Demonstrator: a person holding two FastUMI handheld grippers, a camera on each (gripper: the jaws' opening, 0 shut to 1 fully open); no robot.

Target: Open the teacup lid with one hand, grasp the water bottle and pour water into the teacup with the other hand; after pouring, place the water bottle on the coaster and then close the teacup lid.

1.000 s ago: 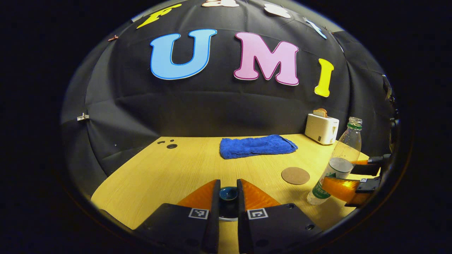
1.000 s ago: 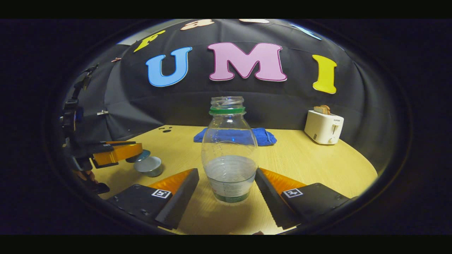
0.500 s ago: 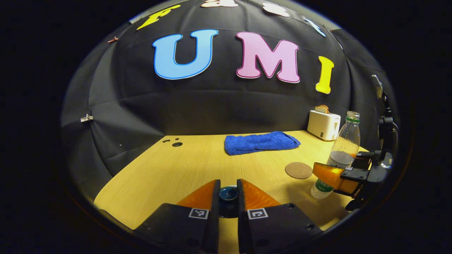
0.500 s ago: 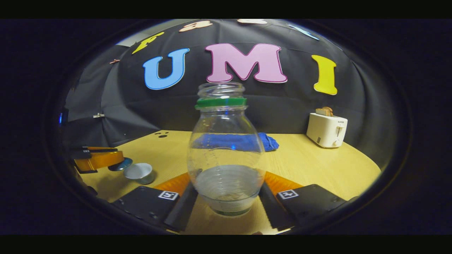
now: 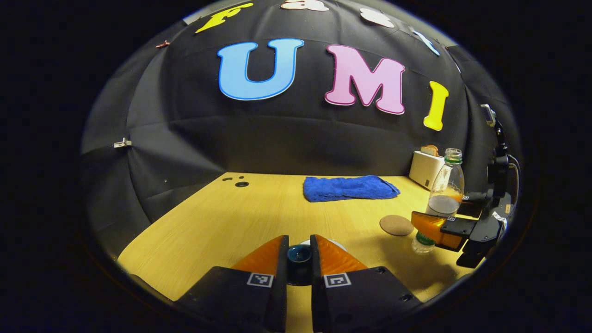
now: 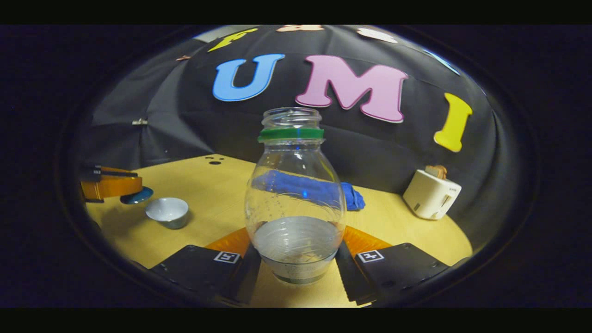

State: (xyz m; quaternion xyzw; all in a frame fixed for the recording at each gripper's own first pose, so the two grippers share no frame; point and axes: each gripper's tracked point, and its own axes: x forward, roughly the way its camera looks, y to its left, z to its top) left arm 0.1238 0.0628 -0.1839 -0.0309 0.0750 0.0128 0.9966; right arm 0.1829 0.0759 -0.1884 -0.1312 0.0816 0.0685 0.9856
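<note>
towel (image 5: 350, 188) and toaster (image 6: 431, 194) far back, table (image 5: 240, 217) open

Left gripper view: low over table (image 5: 222, 222), facing back wall. Right gripper view: close behind water bottle (image 6: 295, 194), tilted. Shared: blue towel (image 5: 349, 188), toaster (image 6: 431, 193).

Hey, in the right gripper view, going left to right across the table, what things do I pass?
Left gripper holding the teacup lid → open teacup → water bottle held by the right gripper → toaster. The blue towel sits behind the bottle, so I leave it out.
</note>
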